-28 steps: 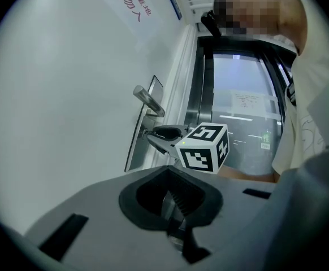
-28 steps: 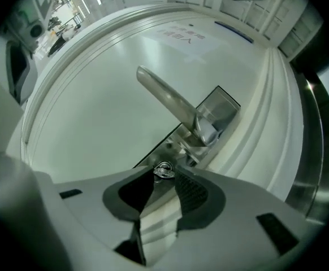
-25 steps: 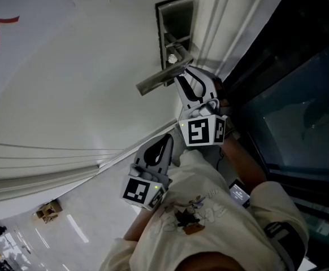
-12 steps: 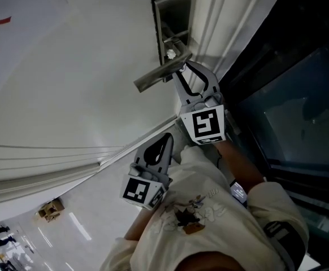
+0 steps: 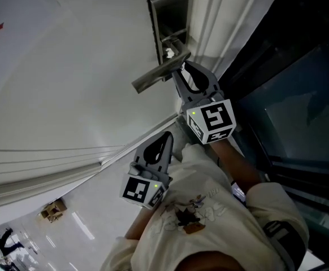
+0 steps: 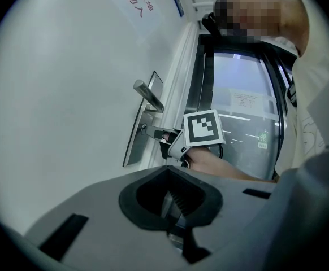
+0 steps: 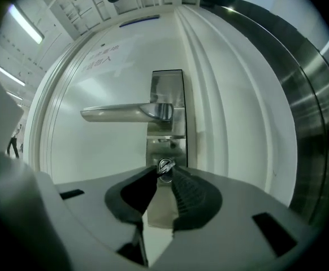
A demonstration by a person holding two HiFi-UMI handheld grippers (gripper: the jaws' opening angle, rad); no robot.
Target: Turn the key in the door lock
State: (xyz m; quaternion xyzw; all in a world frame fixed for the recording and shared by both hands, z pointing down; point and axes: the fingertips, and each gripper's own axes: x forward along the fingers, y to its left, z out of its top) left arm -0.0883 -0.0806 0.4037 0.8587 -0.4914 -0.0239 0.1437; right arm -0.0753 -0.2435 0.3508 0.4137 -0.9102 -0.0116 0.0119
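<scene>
Nearest the head camera, a pale printed shirt (image 5: 210, 219) is being worn by the person; just beyond it, the left hand-held gripper (image 5: 165, 140) is being held low in front of the white door (image 5: 68, 66), well apart from the lock, with its jaws being pressed together and nothing lying between them; further on, the right hand-held gripper (image 7: 164, 173) is being held level at the lock, its marker cube (image 5: 212, 121) being shown tilted in the head view; its jaws are being closed at this moment, and the key (image 7: 165, 166) is being pinched by its head between their tips; the key is being carried in the keyhole in the lower part of the metal lock plate (image 7: 168, 86), below the lever handle (image 7: 119, 114); in the right gripper view the handle is being shown level, reaching from the plate toward that view's left; the plate is being borne near the door's edge, just beside the ribbed white frame (image 7: 221, 95); past the frame, dark glass (image 5: 300, 106) is being shown at the head view's right.
</scene>
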